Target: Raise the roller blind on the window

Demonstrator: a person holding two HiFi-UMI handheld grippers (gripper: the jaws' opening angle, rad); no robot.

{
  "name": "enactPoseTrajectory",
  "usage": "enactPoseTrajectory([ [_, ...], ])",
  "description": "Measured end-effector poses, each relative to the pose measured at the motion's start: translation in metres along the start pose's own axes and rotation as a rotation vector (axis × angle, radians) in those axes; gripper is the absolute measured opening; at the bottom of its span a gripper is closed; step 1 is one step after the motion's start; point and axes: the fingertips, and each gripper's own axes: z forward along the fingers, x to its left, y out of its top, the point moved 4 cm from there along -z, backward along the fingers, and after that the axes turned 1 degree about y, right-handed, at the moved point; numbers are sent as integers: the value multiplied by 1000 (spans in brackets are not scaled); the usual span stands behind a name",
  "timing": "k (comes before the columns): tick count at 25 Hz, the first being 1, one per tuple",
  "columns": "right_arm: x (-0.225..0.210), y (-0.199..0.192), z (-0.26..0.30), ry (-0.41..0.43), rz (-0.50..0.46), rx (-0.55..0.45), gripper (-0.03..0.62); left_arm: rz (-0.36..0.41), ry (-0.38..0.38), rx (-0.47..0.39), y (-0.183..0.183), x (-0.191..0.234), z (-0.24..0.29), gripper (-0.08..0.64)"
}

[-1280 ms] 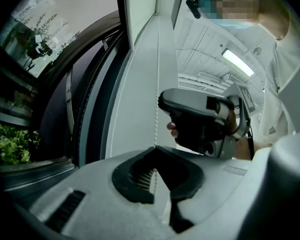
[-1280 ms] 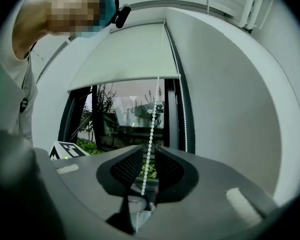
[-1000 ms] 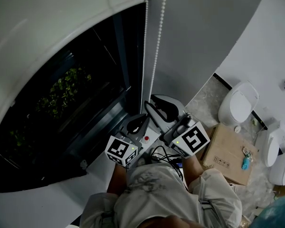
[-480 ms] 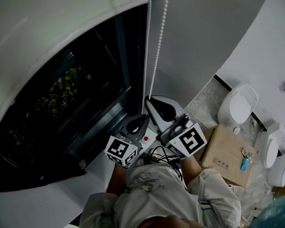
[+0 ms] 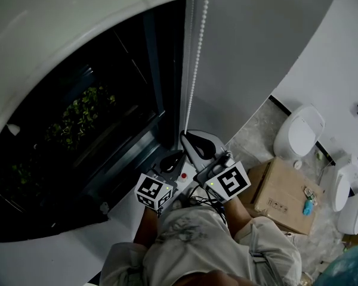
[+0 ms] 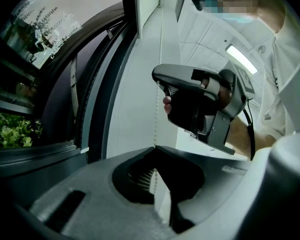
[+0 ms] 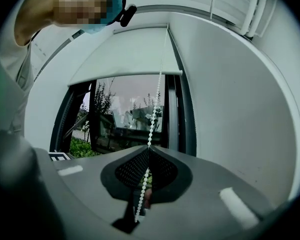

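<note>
The white roller blind covers the top of the window, its bottom bar above the dark pane. A white bead chain hangs in two strands beside the frame. My right gripper is shut on the chain, which runs down into its closed jaws and out below them. Just beneath it my left gripper is also shut on the chain, the beads entering between its tips. In the left gripper view the right gripper sits directly above. I cannot tell which strand each one holds.
A grey wall rises right of the window. On the floor at the right stand a cardboard box and white toilet fixtures. Green plants show outside the glass. The person's body fills the bottom.
Both grippers have sunk a little, still shut on the chain. The blind's bottom bar stands slightly higher in the head view.
</note>
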Motion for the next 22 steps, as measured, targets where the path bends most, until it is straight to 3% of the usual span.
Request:
enactPoseTrajectory([
  [22, 7, -51, -14, -23, 25, 79, 9, -33, 1, 67, -54, 5, 2, 12],
])
